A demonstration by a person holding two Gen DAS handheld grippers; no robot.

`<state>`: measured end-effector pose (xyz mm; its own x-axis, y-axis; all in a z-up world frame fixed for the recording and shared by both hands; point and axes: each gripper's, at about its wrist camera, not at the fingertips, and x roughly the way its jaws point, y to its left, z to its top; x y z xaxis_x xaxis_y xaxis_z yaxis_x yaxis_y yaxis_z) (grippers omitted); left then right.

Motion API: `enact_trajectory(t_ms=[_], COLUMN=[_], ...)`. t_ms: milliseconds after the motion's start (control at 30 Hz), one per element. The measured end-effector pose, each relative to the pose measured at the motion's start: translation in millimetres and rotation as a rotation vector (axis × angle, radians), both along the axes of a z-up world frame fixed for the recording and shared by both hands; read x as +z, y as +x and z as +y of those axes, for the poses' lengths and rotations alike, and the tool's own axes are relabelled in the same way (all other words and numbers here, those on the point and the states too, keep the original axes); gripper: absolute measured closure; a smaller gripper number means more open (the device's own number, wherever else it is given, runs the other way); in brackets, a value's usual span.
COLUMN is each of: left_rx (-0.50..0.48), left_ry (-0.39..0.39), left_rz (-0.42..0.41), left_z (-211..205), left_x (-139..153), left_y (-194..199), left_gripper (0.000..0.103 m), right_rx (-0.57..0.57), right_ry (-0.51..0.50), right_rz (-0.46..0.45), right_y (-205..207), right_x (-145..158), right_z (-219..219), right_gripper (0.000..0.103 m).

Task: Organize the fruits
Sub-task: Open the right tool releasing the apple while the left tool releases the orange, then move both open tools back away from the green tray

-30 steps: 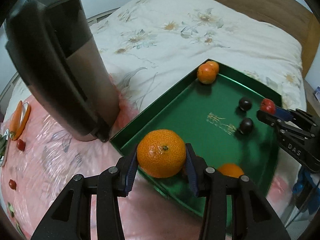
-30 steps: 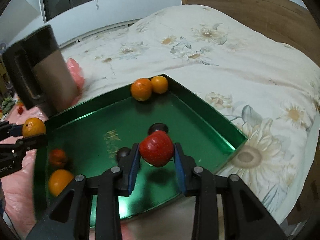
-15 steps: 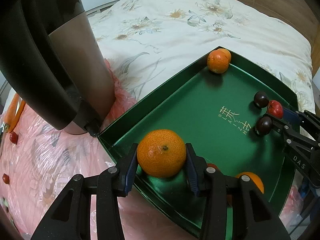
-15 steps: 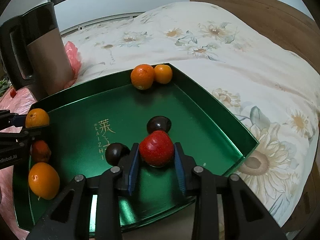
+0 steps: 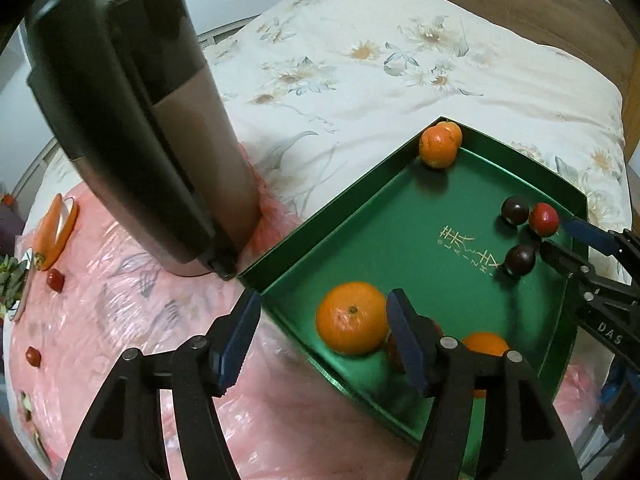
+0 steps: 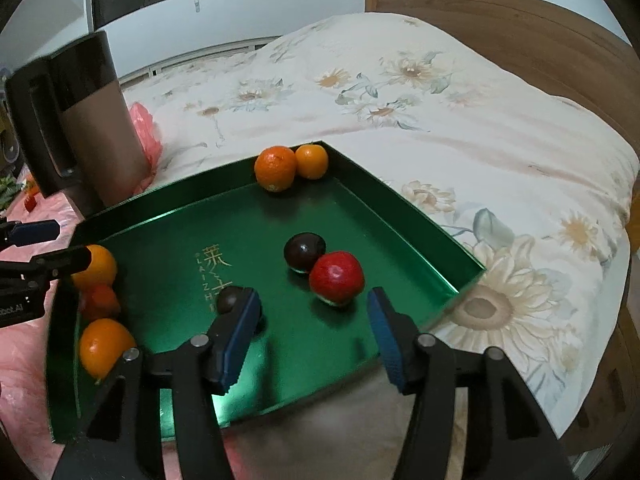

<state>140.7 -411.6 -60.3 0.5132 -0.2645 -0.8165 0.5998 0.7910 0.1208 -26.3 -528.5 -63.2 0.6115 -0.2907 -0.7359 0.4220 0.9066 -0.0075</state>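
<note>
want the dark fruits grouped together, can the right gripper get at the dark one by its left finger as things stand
Probably yes. The right gripper is open and empty, the red fruit already lying free in the tray. The dark fruit sits just beyond its left finger, with nothing on top; a small sideways shift should do.

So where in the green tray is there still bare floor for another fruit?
The widest bare patch of the green tray runs down its middle, between the far-corner oranges, the gold lettering and the dark plum. The near edge, between the open right gripper's fingers, is bare too. The left corner is crowded with oranges.
</note>
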Motion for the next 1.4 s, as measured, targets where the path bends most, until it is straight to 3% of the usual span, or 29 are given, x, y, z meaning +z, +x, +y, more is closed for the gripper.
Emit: enact_trajectory(t_ms=[133,267,367,533,633,1400], left_rx=[0.008,0.03,0.062,0.117,0.145,0.239], left_ry=[-0.016,-0.035,-0.046,-0.051,-0.05,-0.105], left_rz=[-0.012,-0.02,-0.021,-0.02,-0.024,-0.107], left_z=[16,41,63,98,119,225], left_x=[11,22,28,34,37,59], left_y=[-11,-21,-28,-35,-42,-103], left_gripper=[0.043,0.041,0.039,0.039,0.039,0.033], right_rx=[-0.004,-0.001,0.012,0.038,0.053,0.267], right_ry=[0.007,0.024,0.032,0.041,0.049,0.056], right_rz=[-0.015,-0.03,-0.045,-0.071,-0.08,-0.095], right_y=[-11,-24,-34,-46,-52,-56], right_x=[7,15,22,34,38,65], right_z=[6,15,27,53,70,203], right_gripper=[0.052,0.046,0.035,0.034,0.026,0.026])
